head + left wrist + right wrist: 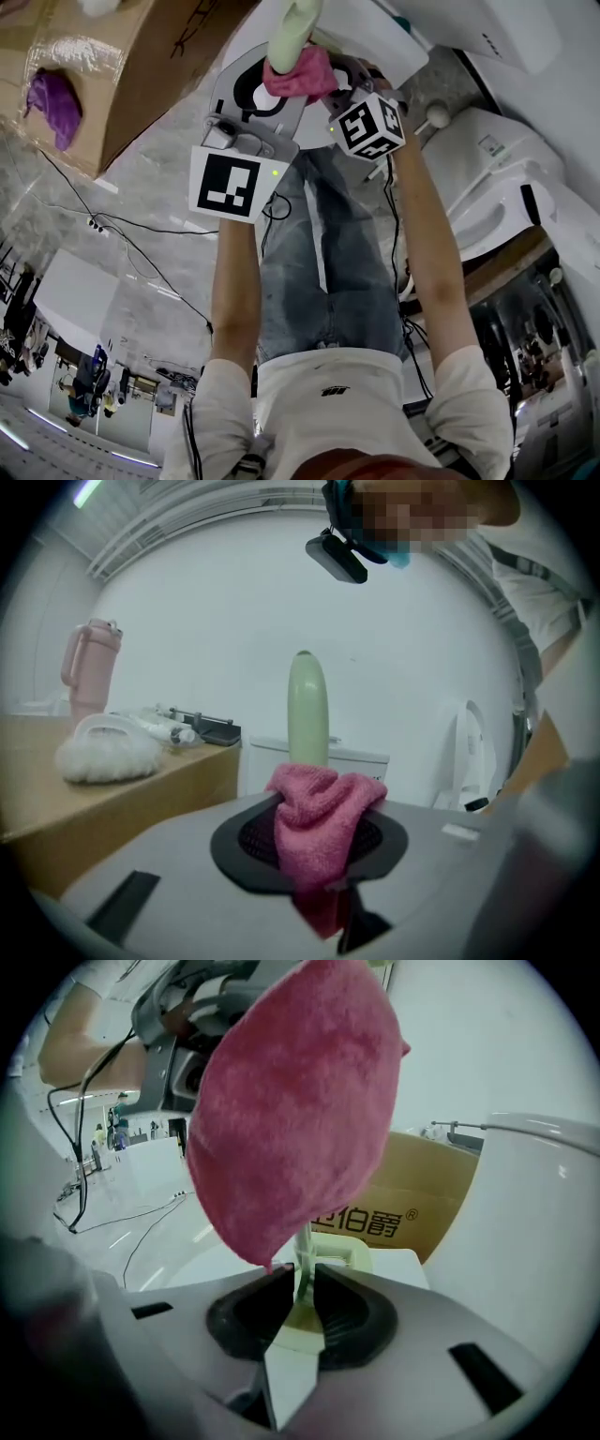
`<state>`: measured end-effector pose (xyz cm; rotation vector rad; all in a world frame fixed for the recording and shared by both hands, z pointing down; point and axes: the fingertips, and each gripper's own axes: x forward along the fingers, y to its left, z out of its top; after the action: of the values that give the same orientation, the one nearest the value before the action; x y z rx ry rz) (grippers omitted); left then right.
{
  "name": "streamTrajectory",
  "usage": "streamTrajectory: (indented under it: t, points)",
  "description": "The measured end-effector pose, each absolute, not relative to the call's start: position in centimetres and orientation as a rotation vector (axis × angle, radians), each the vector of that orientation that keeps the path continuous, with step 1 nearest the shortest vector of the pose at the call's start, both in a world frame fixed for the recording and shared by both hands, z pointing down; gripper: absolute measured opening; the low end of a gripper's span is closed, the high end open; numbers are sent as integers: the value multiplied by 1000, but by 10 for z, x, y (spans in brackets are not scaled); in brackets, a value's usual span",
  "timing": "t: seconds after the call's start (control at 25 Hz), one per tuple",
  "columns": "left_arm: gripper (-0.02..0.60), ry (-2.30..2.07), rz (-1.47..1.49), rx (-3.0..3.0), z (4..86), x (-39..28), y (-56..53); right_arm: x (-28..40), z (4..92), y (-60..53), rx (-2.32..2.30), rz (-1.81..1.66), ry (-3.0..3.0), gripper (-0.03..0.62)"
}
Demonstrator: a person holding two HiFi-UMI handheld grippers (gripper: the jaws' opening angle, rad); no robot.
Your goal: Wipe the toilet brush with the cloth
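Observation:
The toilet brush has a pale green handle (307,710) that stands upright, with a pink cloth (319,817) wrapped round it lower down. My left gripper (319,860) is shut on the cloth, pinching it against the handle. In the right gripper view the cloth (300,1101) hangs bunched just above my right gripper (302,1288), which is shut on the brush's thin pale stem (304,1246) over its pale green holder (342,1258). From the head view both grippers meet at the cloth (300,75), the left gripper (272,86) beside the right gripper (330,80). The brush head is hidden.
A cardboard box (141,66) holding a purple cloth (52,98) stands on the left. White toilets (487,187) are at the right. Cables (141,244) run over the floor. On the box stand a pink tumbler (86,667) and a white fluffy pad (103,754).

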<state>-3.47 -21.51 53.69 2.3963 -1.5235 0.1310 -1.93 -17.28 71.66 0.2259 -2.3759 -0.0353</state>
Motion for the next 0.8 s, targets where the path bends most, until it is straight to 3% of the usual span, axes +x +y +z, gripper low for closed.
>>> streamTrajectory:
  t: [0.36, 0.64, 0.8]
  points:
    - [164, -1446, 15, 2454, 472, -41, -228, -20, 716, -173, 205, -38, -2355, 63]
    - [165, -1452, 20, 2533, 450, -39, -238, -20, 715, -172, 208, -28, -2349, 63]
    - [130, -1464, -2, 2517, 463, -39, -237, -20, 716, -173, 208, -27, -2356, 63]
